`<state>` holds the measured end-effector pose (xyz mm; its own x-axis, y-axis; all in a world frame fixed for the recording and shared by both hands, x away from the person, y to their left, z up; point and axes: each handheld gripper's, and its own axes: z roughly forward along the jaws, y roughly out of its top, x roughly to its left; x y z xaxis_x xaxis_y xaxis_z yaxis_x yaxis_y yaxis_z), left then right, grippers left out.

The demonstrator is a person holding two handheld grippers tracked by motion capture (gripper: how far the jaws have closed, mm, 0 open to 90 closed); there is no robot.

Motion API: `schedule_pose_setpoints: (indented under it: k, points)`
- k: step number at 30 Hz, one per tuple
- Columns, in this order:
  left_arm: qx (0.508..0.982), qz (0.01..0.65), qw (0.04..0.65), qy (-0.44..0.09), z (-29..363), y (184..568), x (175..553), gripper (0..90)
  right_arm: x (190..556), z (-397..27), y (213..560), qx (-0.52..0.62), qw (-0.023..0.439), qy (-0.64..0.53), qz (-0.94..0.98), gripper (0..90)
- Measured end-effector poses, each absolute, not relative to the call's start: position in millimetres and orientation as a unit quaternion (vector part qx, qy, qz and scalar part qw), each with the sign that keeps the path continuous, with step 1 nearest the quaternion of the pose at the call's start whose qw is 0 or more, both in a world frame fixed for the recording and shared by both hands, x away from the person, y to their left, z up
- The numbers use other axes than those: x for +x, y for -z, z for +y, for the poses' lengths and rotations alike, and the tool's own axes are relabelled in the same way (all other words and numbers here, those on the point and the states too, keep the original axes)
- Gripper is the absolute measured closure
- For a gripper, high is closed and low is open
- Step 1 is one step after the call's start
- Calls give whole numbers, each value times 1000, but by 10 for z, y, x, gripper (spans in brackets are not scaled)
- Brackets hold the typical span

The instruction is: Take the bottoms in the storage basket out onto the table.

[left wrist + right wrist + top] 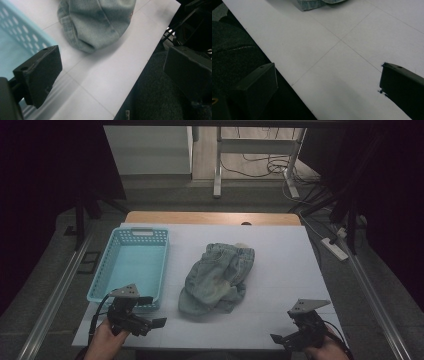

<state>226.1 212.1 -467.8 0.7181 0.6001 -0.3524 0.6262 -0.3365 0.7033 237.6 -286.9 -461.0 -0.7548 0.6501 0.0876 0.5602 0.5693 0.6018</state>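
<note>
Denim garment (317,3) cut by right gripper view's top edge — hem alone visible. Blue basket (15,42) cropped at left gripper view's left edge. Person's hands (107,340) cut at high view's bottom.

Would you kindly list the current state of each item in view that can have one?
Denim garment: crumpled in a heap on the white table, ungrasped.
Blue basket: upright, empty, left of the garment.
Left hand-held gripper: open, holding nothing, by the basket's near corner.
Right hand-held gripper: open, holding nothing, at the table's near edge.
</note>
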Motion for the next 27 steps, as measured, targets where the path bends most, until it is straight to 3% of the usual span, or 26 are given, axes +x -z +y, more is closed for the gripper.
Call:
schedule_pose_setpoints:
  k: [27]
  points:
    - [797, 423, 430, -5, 2473, 4755, 2034, 28, 2378, -2863, 4614, 342, 72, -310, 884, 13]
